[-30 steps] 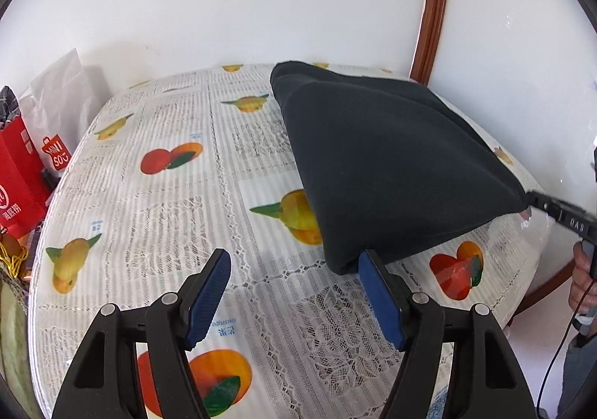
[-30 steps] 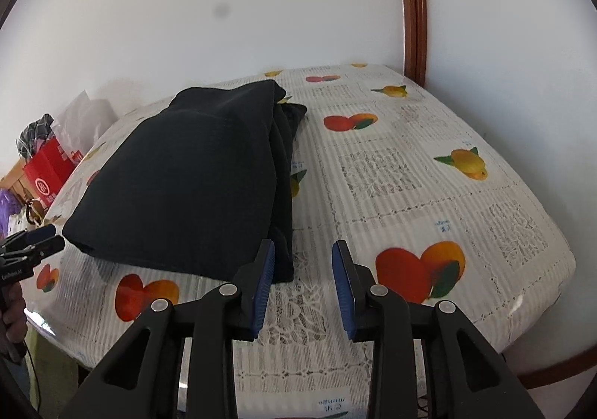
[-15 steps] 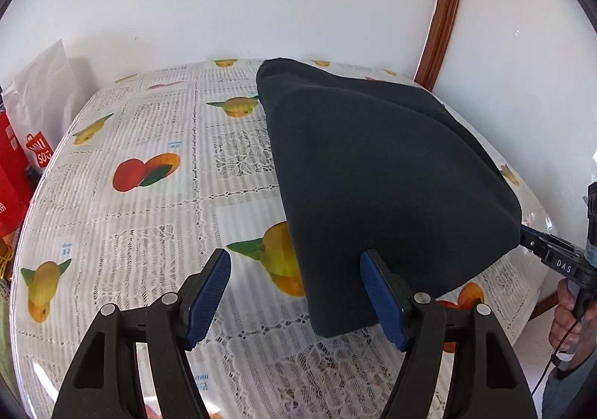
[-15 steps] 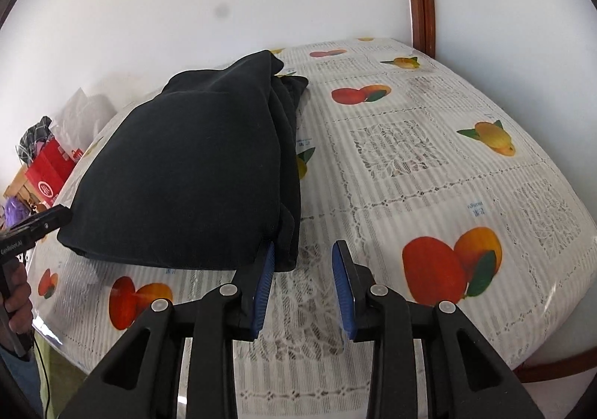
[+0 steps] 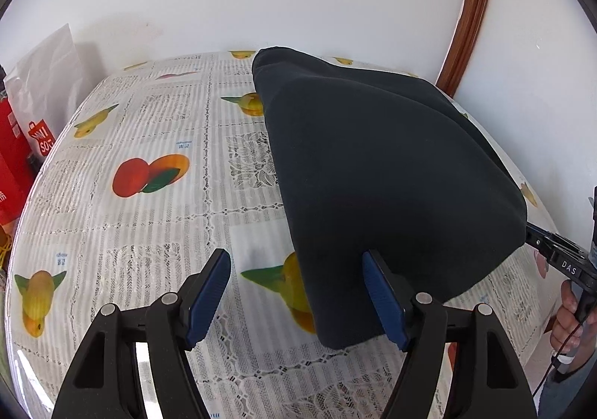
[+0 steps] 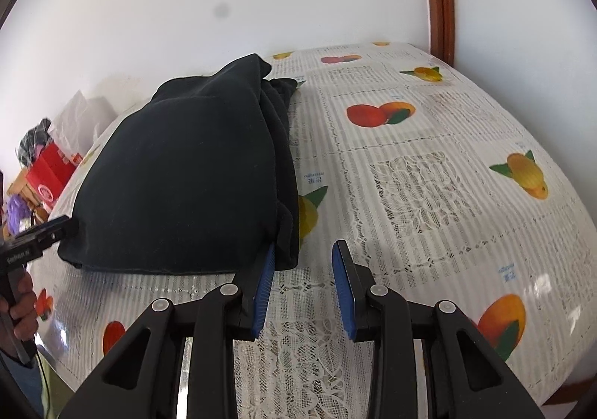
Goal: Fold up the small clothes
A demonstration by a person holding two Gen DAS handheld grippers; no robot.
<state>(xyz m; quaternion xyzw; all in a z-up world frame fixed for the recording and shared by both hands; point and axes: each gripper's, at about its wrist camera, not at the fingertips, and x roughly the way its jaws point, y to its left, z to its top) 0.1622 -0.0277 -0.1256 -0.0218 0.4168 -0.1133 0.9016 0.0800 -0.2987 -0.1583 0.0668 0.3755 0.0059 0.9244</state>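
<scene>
A dark navy garment (image 5: 388,172) lies folded on the table with the fruit-print cloth (image 5: 156,165). It also shows in the right wrist view (image 6: 186,172). My left gripper (image 5: 294,292) is open, its right pad touching the garment's near left corner. My right gripper (image 6: 304,277) is partly open at the garment's near right corner, its left pad against the cloth edge. The right gripper shows at the garment's right corner in the left wrist view (image 5: 559,258), and the left gripper shows at its left corner in the right wrist view (image 6: 41,236).
Red and white shopping bags (image 5: 33,120) stand beside the table's left edge. White walls and a brown door frame (image 5: 470,12) lie behind the table. The table edge (image 6: 552,363) drops off at the right.
Both grippers have moved forward toward the garment's near corners. The garment's near edge looks lifted and pushed further onto the table.
</scene>
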